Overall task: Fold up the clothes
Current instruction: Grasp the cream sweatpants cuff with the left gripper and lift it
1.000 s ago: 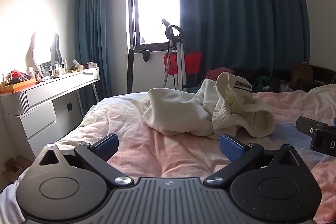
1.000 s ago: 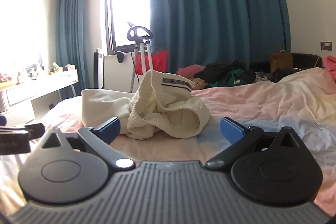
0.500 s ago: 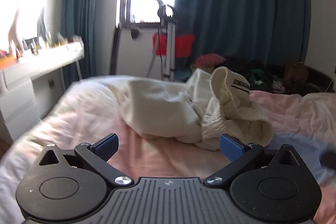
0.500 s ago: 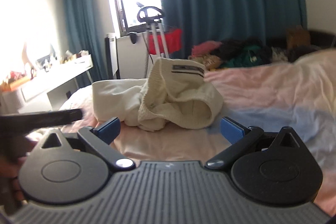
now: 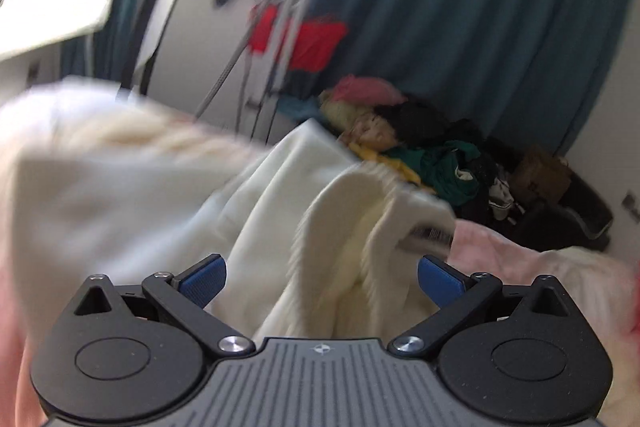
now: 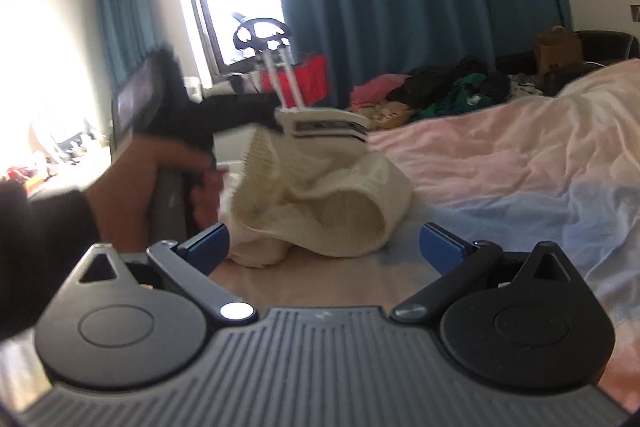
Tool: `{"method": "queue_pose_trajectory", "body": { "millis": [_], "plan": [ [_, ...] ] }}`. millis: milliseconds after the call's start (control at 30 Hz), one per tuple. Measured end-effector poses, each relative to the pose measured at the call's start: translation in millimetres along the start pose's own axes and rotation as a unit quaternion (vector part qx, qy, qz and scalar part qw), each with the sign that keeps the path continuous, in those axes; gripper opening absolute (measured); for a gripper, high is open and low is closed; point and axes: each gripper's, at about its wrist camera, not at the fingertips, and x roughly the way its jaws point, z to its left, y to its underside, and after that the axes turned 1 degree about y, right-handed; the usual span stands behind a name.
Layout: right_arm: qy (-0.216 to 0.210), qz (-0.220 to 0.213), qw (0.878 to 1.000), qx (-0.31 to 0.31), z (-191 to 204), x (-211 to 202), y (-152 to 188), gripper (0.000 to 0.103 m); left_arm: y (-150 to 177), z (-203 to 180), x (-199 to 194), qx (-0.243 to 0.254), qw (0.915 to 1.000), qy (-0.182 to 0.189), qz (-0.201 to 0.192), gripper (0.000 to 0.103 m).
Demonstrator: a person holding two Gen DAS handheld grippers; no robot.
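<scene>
A crumpled cream knitted garment (image 6: 320,203) with a striped label lies in a heap on the pink bedsheet (image 6: 500,163). In the left wrist view the same cream garment (image 5: 280,211) fills the middle, blurred, close in front of my left gripper (image 5: 322,277), which is open with cloth lying between its blue pads. My right gripper (image 6: 324,241) is open too, low over the bed just short of the heap. The right wrist view shows a hand (image 6: 160,183) holding the left gripper's black body against the garment's left side.
A pile of dark, green and pink clothes (image 6: 440,91) lies at the far side of the bed. A garment steamer stand (image 6: 276,67) with red cloth stands by the window. Blue curtains hang behind. A white dresser (image 5: 48,23) is at the left.
The left gripper has swung forward and tilted, closing in on the cream garment, with heavy blur. The right gripper has edged closer to the heap. Both stay open.
</scene>
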Motion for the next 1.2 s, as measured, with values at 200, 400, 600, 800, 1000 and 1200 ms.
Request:
{"method": "queue_pose_trajectory", "body": {
  "millis": [200, 400, 600, 800, 1000, 1200],
  "plan": [
    [-0.004, 0.018, 1.000, 0.013, -10.6, 28.6, 13.9, 0.103, -19.0, -26.2, 33.0, 0.038, 0.9991, -0.015, 0.003, 0.055],
    [0.014, -0.006, 0.999, 0.052, -23.9, 28.8, 16.2, 0.103, -43.8, -28.5, -22.0, 0.041, 0.9990, 0.020, -0.002, 0.009],
    [0.014, -0.023, 0.999, 0.021, -12.3, 13.5, 17.0, 0.103, -51.8, -22.9, -142.9, 0.070, 0.9921, 0.084, -0.061, 0.000],
    [0.033, -0.009, 0.999, -0.020, 12.6, -2.4, 19.7, 0.103, -34.9, 44.4, -252.1, 0.034, 0.9889, 0.092, -0.112, 0.000],
    [0.049, 0.004, 0.998, -0.035, 32.9, -15.0, 16.6, 0.103, 16.6, 91.8, -247.4, 0.040, 0.9967, 0.066, -0.025, 0.015],
    [0.036, 0.029, 0.999, -0.015, 35.2, -15.3, 17.7, 0.103, 34.7, 61.9, -205.2, 0.138, 0.9883, 0.064, 0.005, 0.074]
  ]
}}
